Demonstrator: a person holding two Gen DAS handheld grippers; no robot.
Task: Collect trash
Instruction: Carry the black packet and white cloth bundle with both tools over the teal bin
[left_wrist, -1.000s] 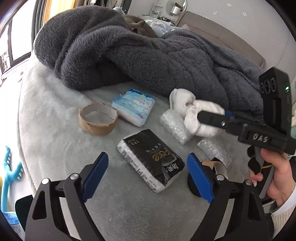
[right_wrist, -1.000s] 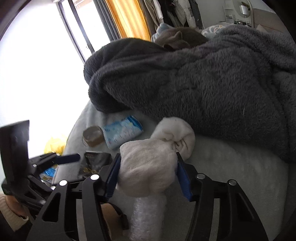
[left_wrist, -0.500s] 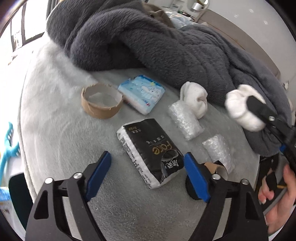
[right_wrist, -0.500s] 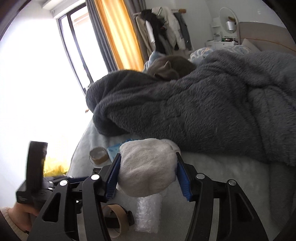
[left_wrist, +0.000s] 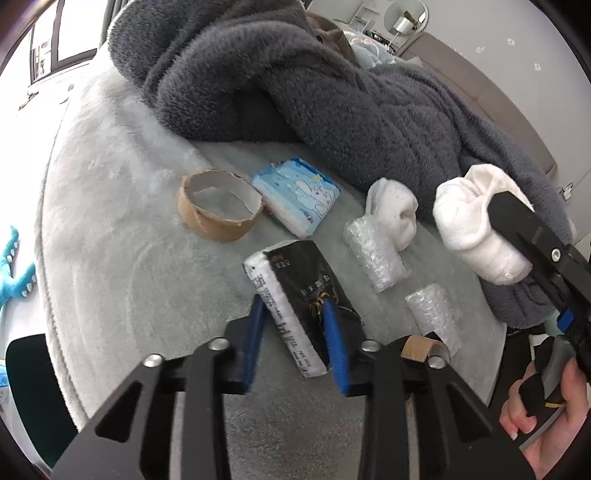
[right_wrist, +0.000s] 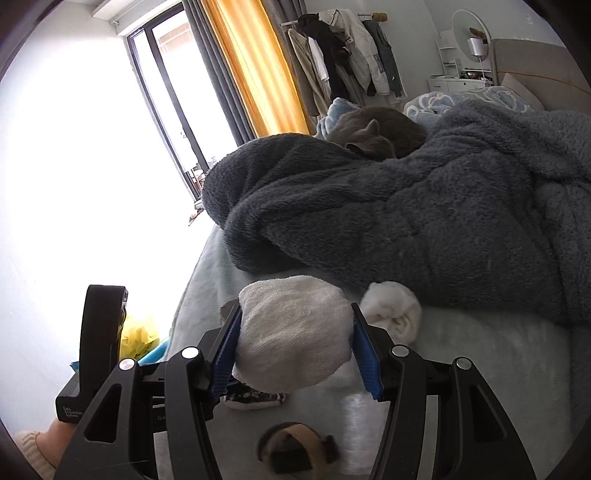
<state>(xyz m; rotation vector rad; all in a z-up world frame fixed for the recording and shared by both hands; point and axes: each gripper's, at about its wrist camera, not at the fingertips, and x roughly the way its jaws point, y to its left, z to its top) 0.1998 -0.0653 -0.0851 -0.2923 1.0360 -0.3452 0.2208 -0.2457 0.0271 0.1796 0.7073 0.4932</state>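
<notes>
Left wrist view: left gripper (left_wrist: 295, 332), jaws just closing, pinches the black packet (left_wrist: 295, 291); right gripper (right_wrist: 295, 350) clamps a white sock bundle (right_wrist: 291, 332).

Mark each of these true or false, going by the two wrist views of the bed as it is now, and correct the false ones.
1. The right gripper holds a white rolled sock. True.
2. The left gripper has its pads on the black tissue pack with white ends. True; its jaws have just been closing.
3. The brown cardboard tape ring lies on top of the dark grey fleece blanket. False: it lies on the pale grey bed cover, apart from the blanket.
4. Only one roll of clear bubble wrap lies on the bed. False: there are two.
5. The blue and white tissue pack sits beside the tape ring. True.
</notes>
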